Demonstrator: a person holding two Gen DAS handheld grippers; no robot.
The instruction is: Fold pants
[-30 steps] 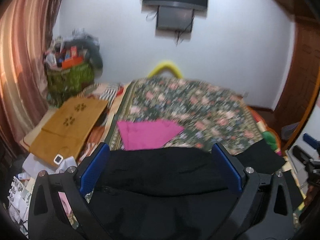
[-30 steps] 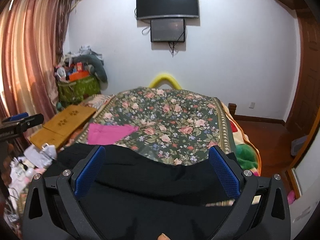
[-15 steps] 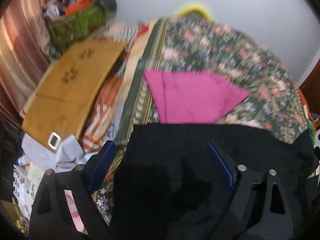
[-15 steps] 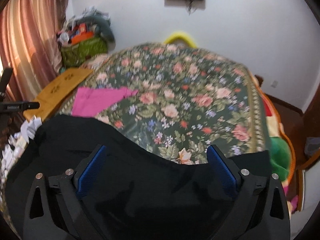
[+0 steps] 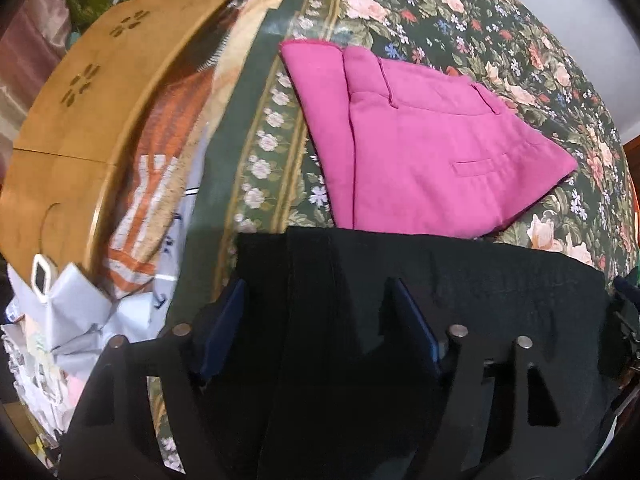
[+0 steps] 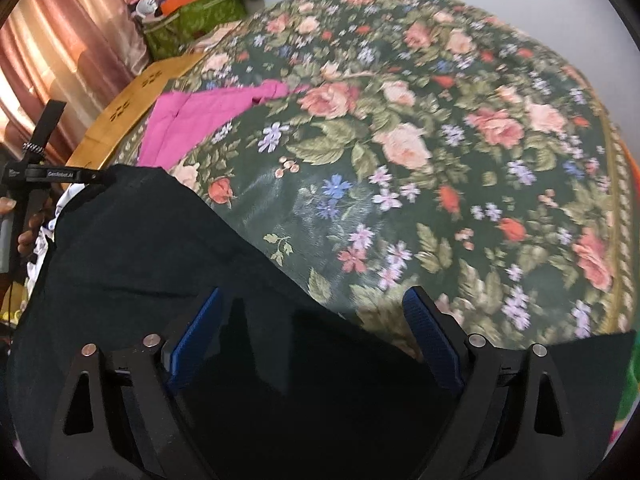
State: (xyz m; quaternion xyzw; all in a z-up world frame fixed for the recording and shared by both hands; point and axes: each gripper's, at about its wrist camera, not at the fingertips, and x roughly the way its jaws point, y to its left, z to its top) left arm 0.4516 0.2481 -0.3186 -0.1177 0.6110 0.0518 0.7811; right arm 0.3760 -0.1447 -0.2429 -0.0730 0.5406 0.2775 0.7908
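Black pants (image 5: pixel 500 292) lie spread across the near end of a floral bedspread (image 5: pixel 520 40); they also show in the right wrist view (image 6: pixel 140 248). My left gripper (image 5: pixel 316 304) is open, its blue pads either side of the black cloth near its left edge, low over it. My right gripper (image 6: pixel 316 312) is open over the black pants' far edge, with cloth between and below the fingers. Folded pink pants (image 5: pixel 432 148) lie just beyond the black ones, also seen in the right wrist view (image 6: pixel 192 116).
A wooden folding board (image 5: pixel 88 96) lies left of the bed over striped cloth and white bags (image 5: pixel 72 304). A green bag of clutter (image 6: pixel 188 16) and curtains (image 6: pixel 60 52) stand at far left. The left gripper's handle (image 6: pixel 36 168) shows in the right view.
Both grippers have tilted down and moved closer to the bed. The wall and TV have left view. The black pants now lie lower and flatter under both grippers.
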